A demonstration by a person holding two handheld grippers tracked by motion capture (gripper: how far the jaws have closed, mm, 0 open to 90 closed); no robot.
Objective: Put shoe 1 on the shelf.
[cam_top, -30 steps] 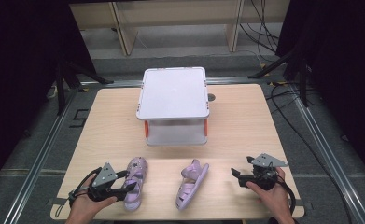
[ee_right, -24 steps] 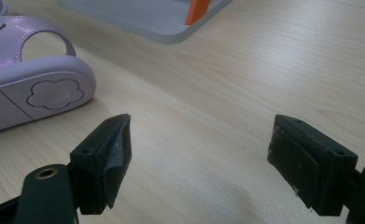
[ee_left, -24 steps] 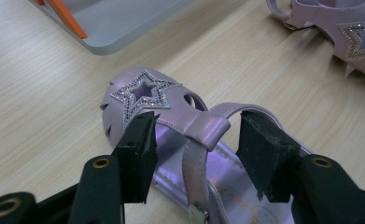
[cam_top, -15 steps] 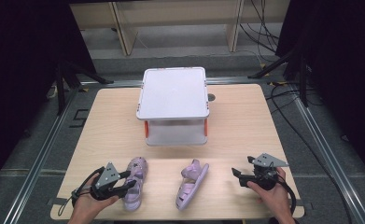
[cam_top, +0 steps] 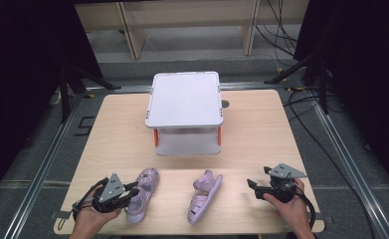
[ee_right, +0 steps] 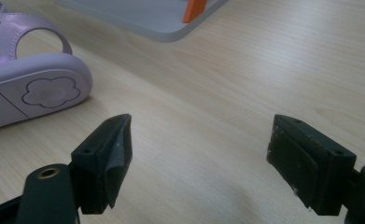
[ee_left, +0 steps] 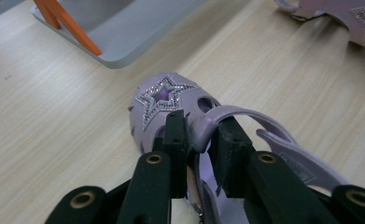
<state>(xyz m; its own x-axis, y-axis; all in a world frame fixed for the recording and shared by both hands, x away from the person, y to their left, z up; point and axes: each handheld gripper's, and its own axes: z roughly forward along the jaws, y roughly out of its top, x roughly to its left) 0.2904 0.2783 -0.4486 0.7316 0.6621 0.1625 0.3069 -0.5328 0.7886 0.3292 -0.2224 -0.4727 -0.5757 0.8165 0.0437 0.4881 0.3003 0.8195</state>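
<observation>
Left tongs (ee_left: pixel 200 140) have just been closing since the earlier frames, and they now pinch the ankle strap of the left sandal (cam_top: pixel 141 194); hand, sandal and everything else on the bench (cam_top: pixel 117 129) sit where they were.

Left to right:

- Left sandal lies flat near the front-left edge, star toe (ee_left: pixel 164 95) pointing toward the lidded bin (cam_top: pixel 186 114). The bite is only on the thin strap, close to the jaw tips. Risk: soft strap flexes or slides out on lift, so the shoe swings toe-down or drops. A fast lift or any wrist roll would likely cause it.
- A swinging toe could also clip the bin's front wall or its orange latch (ee_left: pixel 66 23) if the sandal is carried forward low.
- Right sandal (cam_top: pixel 202 196) lies on its side in the middle, sole (ee_right: pixel 35 93) facing the right tongs. Untouched. Risk: the dangling left sandal brushes it if carried across.
- Right tongs (ee_right: pixel 217 163) stand wide apart over bare bench, holding nothing, well clear of the sandal. Risk: a side-on approach meets the smooth sole edge and pushes the shoe away rather than gripping.
- Bin lid is on, so nothing can go in until it is opened.
</observation>
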